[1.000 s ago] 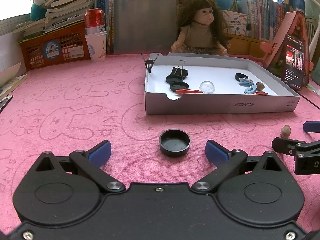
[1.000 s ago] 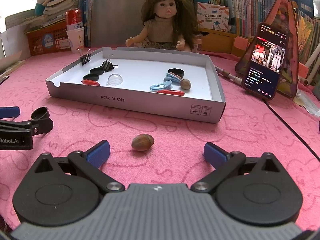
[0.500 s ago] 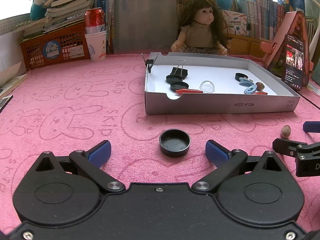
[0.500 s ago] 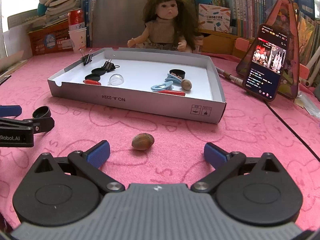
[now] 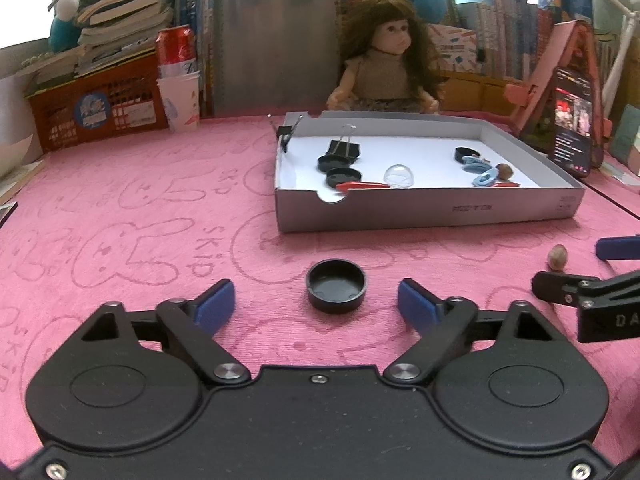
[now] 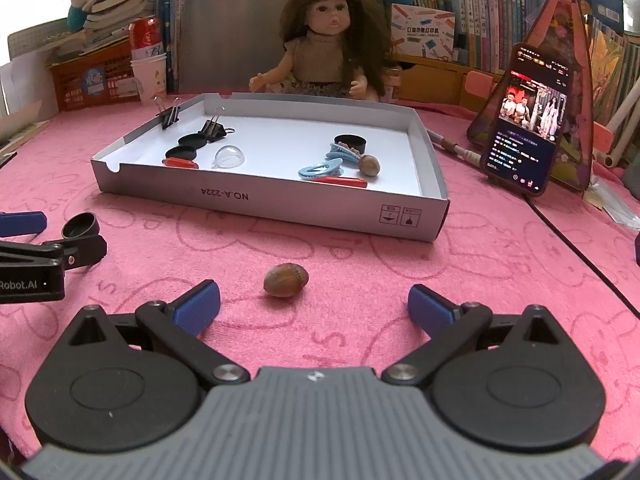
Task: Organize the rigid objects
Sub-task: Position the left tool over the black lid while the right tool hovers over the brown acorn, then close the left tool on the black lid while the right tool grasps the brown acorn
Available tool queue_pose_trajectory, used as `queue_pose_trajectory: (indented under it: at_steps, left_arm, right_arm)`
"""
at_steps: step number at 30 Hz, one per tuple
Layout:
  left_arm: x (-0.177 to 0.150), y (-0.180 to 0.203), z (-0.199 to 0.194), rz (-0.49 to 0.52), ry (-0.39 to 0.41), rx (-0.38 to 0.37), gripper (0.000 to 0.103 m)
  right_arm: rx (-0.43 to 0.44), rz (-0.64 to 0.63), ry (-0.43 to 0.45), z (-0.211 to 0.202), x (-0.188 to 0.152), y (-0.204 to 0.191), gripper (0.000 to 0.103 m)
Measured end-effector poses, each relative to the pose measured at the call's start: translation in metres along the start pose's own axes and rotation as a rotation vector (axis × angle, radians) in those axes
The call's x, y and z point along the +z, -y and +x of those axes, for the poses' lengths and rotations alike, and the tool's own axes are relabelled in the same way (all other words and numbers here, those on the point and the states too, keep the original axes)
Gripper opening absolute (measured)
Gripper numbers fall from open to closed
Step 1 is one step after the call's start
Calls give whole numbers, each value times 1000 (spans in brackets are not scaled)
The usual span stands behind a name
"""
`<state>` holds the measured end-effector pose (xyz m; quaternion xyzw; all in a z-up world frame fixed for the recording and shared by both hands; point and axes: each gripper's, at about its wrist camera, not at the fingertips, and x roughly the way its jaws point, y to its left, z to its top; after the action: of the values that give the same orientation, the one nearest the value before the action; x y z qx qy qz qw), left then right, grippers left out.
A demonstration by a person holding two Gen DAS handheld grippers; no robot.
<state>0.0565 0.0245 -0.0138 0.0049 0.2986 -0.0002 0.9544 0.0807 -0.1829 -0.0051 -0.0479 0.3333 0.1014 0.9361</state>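
The left tongs [image 5: 316, 300] have just been closing, yet their blue pads [image 5: 214, 304] stand clear of the black cap [image 5: 335, 286]. The cap sits on the pink mat [image 5: 160, 208] between the tips and slightly ahead, at twelve o'clock, untouched on both sides. It is round, so it has no long axis; its hollow side faces up. The tongs grasp nothing.

The right tongs [image 6: 314, 306] are released, jaws wide. The brown nut [image 6: 286, 279] lies on the mat just ahead of the tips, toward eleven o'clock, well apart from both pads. Its long axis runs roughly across the view, from nine to three o'clock; which end is the pointed one cannot be told.

From the left view the nut [image 5: 557, 257] shows at three o'clock, beside the right tongs' fingers [image 5: 560, 286]. From the right view the cap [image 6: 80, 226] shows at nine o'clock, between the left tongs' fingers [image 6: 86, 248].

Farther out at twelve o'clock stands the grey cardboard tray [image 6: 280, 204]. It holds binder clips [image 6: 216, 128], black caps [image 6: 184, 152], a clear dome [image 6: 229, 157], red sticks [image 6: 181, 163], blue hair clips [image 6: 320, 170] and a second nut [image 6: 369, 165]. One binder clip [image 6: 169, 114] grips the tray's left wall.

Behind the tray sits a doll [image 6: 332, 36]. At two o'clock a phone [image 6: 524, 116] leans with a lit screen. At ten o'clock are a red can [image 6: 145, 38] standing in a paper cup [image 6: 152, 78] and an orange basket [image 6: 92, 80].
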Motion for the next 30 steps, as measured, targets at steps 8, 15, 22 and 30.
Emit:
queue_pose_trajectory:
  at_steps: [8,15,22,30]
  left_arm:
    - [-1,9,-8,38,17,-50,50]
    - [1,15,-9,45,11,-69,35]
    - [4,15,-8,39,3,-71,30]
    - [5,16,-9,28,1,-80,30]
  right_arm:
    - [27,-16,17,-4,-1,-2,93]
    - [55,-23,33,-8,-3,-5,77]
    - [77,-24,48,-11,-2,-10,54]
    - [76,-7,61,-12,-1,-9,26]
